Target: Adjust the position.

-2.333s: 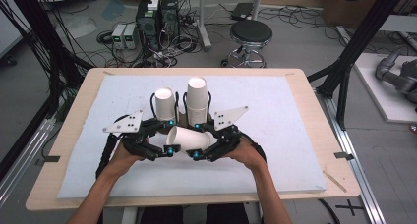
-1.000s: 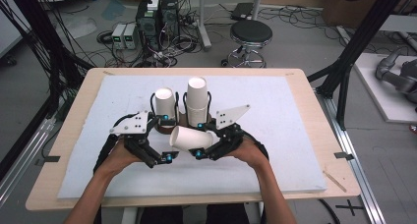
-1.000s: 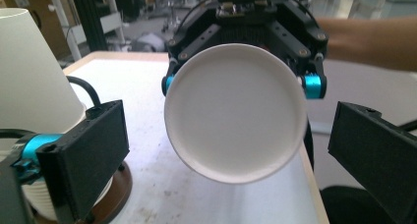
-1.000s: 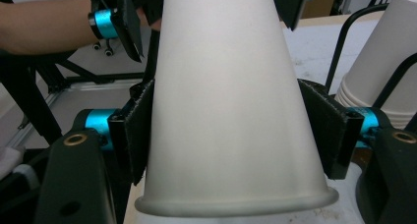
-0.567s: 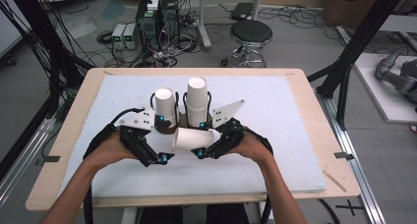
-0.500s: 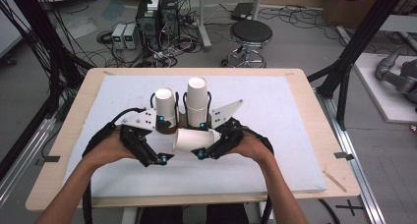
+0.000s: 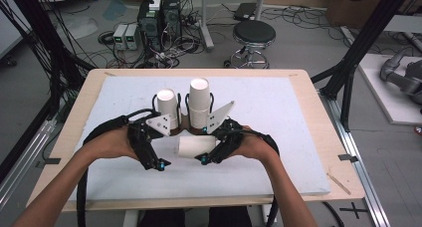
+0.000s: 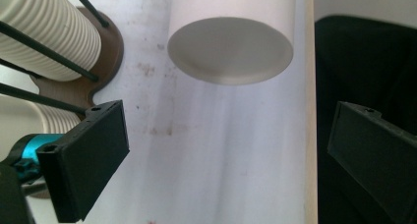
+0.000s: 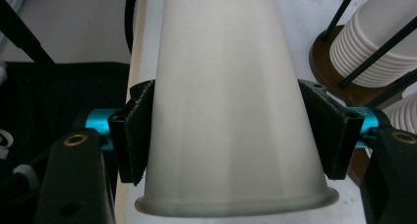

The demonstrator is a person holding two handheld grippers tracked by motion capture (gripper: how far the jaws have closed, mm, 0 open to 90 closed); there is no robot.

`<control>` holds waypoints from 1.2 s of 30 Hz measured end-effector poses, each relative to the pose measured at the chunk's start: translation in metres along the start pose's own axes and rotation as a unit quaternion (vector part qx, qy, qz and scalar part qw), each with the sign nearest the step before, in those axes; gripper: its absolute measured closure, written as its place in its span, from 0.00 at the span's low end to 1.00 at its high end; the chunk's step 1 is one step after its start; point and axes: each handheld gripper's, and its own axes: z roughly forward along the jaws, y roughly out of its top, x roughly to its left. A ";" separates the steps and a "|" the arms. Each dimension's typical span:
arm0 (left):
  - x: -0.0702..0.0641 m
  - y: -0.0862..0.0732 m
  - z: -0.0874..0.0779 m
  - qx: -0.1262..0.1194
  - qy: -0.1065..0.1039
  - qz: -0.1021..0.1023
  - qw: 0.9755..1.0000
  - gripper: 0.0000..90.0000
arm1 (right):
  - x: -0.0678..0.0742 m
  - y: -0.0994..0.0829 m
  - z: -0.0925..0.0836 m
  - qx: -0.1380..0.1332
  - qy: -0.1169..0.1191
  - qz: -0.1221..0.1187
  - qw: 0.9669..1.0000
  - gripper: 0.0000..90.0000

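Note:
A white paper cup [image 7: 194, 147] lies level above the white board, its wide rim toward the right hand. My right gripper [image 7: 205, 160] is shut on it; in the right gripper view the black pads [image 9: 134, 135] press both sides of the cup [image 9: 231, 86] near its rim. My left gripper [image 7: 158, 164] is open a little to the cup's left. In the left gripper view the cup's closed bottom [image 8: 230, 49] faces the open jaws [image 8: 221, 150] with nothing between them.
Two stacks of white cups [image 7: 166, 105] [image 7: 200, 98] stand upright in black wire holders on a brown base [image 7: 183, 130] just behind the grippers. The white board [image 7: 278, 117] covers a wooden table. A stool [image 7: 254, 35] and computers stand on the floor beyond.
The left gripper has come off the cup's narrow end and drawn back to the left and up. The right gripper kept its hold, and the cup now lies more level.

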 end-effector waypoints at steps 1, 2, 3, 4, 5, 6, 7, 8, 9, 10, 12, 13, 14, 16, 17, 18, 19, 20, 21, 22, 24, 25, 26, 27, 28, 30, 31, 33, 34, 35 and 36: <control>0.000 0.001 0.001 0.006 0.000 -0.002 1.000 0.02 | 0.000 0.001 0.000 0.006 -0.001 -0.002 1.000 0.33; 0.000 0.002 0.001 0.015 0.001 0.000 1.000 0.02 | 0.001 0.001 0.001 0.012 0.000 -0.003 1.000 0.33; 0.000 0.003 0.002 0.022 -0.002 0.000 1.000 0.02 | 0.001 0.002 0.001 0.021 -0.003 -0.006 1.000 0.33; 0.000 0.004 0.004 0.030 -0.005 0.000 1.000 0.02 | 0.001 0.002 0.002 0.027 -0.002 -0.007 1.000 0.33; 0.000 0.004 0.005 0.036 -0.007 0.002 0.999 0.02 | 0.001 0.003 0.002 0.034 -0.001 -0.007 0.999 0.33; 0.000 0.005 0.007 0.045 -0.007 0.004 0.999 0.02 | 0.002 0.004 0.002 0.040 -0.001 -0.008 0.999 0.33; 0.000 0.006 0.008 0.055 -0.007 0.005 0.998 0.02 | 0.002 0.005 0.003 0.046 0.000 -0.008 0.999 0.33; 0.001 0.007 0.010 0.063 -0.007 0.006 0.998 0.02 | 0.002 0.005 0.003 0.051 -0.001 -0.011 0.999 0.33; 0.001 0.008 0.011 0.071 -0.008 0.006 0.997 0.02 | 0.002 0.006 0.003 0.057 0.001 -0.011 0.998 0.33; 0.001 0.009 0.011 0.074 -0.005 0.010 0.997 0.02 | 0.002 0.007 0.004 0.060 0.002 -0.013 0.998 0.33; 0.003 0.012 0.012 0.074 -0.008 0.009 0.997 0.02 | 0.003 0.009 0.005 0.071 0.002 -0.014 0.997 0.33; 0.003 0.013 0.012 0.077 -0.009 0.011 0.997 0.03 | 0.003 0.009 0.005 0.074 0.002 -0.017 0.997 0.33; 0.003 0.014 0.012 0.081 -0.010 0.010 0.997 0.04 | 0.003 0.010 0.006 0.077 0.003 -0.017 0.997 0.33; 0.004 0.014 0.014 0.084 -0.019 0.008 0.996 0.04 | 0.003 0.010 0.006 0.084 0.002 -0.020 0.996 0.33; 0.003 0.014 0.016 0.088 -0.022 0.006 0.996 0.04 | 0.003 0.010 0.007 0.087 0.003 -0.021 0.996 0.33; 0.004 0.015 0.017 0.095 -0.023 0.008 0.995 0.04 | 0.003 0.010 0.007 0.091 0.004 -0.021 0.996 0.33; 0.004 0.015 0.019 0.102 -0.024 0.008 0.994 0.04 | 0.003 0.010 0.008 0.094 0.005 -0.024 0.995 0.33; 0.004 0.015 0.021 0.109 -0.026 0.005 0.994 0.04 | 0.003 0.010 0.009 0.096 0.005 -0.027 0.995 0.33; 0.004 0.015 0.023 0.115 -0.027 0.005 0.993 0.04 | 0.003 0.011 0.009 0.100 0.007 -0.028 0.995 0.33; 0.005 0.015 0.025 0.120 -0.026 0.005 0.992 0.04 | 0.003 0.011 0.010 0.102 0.007 -0.030 0.994 0.33; 0.005 0.016 0.028 0.130 -0.029 0.003 0.991 0.04 | 0.004 0.012 0.012 0.108 0.009 -0.033 0.994 0.33; 0.006 0.016 0.030 0.133 -0.029 0.004 0.991 0.04 | 0.005 0.012 0.012 0.115 0.011 -0.025 0.993 0.33; 0.006 0.016 0.030 0.133 -0.029 0.004 0.991 0.04 | 0.005 0.012 0.012 0.115 0.011 -0.025 0.993 0.33; 0.006 0.017 0.032 0.136 -0.031 0.007 0.990 0.04 | 0.005 0.012 0.013 0.120 0.010 -0.030 0.992 0.33; 0.005 0.017 0.033 0.136 -0.032 0.006 0.990 0.04 | 0.005 0.012 0.014 0.123 0.011 -0.028 0.992 0.33; 0.005 0.018 0.035 0.137 -0.034 0.007 0.990 0.04 | 0.005 0.012 0.014 0.124 0.009 -0.030 0.992 0.33; 0.005 0.019 0.036 0.137 -0.035 0.007 0.990 0.04 | 0.005 0.012 0.015 0.125 0.012 -0.030 0.992 0.33; 0.005 0.021 0.037 0.136 -0.037 0.007 0.990 0.04 | 0.005 0.013 0.016 0.127 0.013 -0.031 0.991 0.33; 0.005 0.022 0.038 0.135 -0.036 0.008 0.990 0.04 | 0.005 0.013 0.017 0.127 0.014 -0.032 0.991 0.33; 0.005 0.023 0.039 0.135 -0.036 0.009 0.990 0.04 | 0.006 0.014 0.017 0.126 0.014 -0.033 0.991 0.33; 0.005 0.024 0.040 0.134 -0.037 0.009 0.990 0.04 | 0.006 0.014 0.018 0.127 0.015 -0.032 0.991 0.33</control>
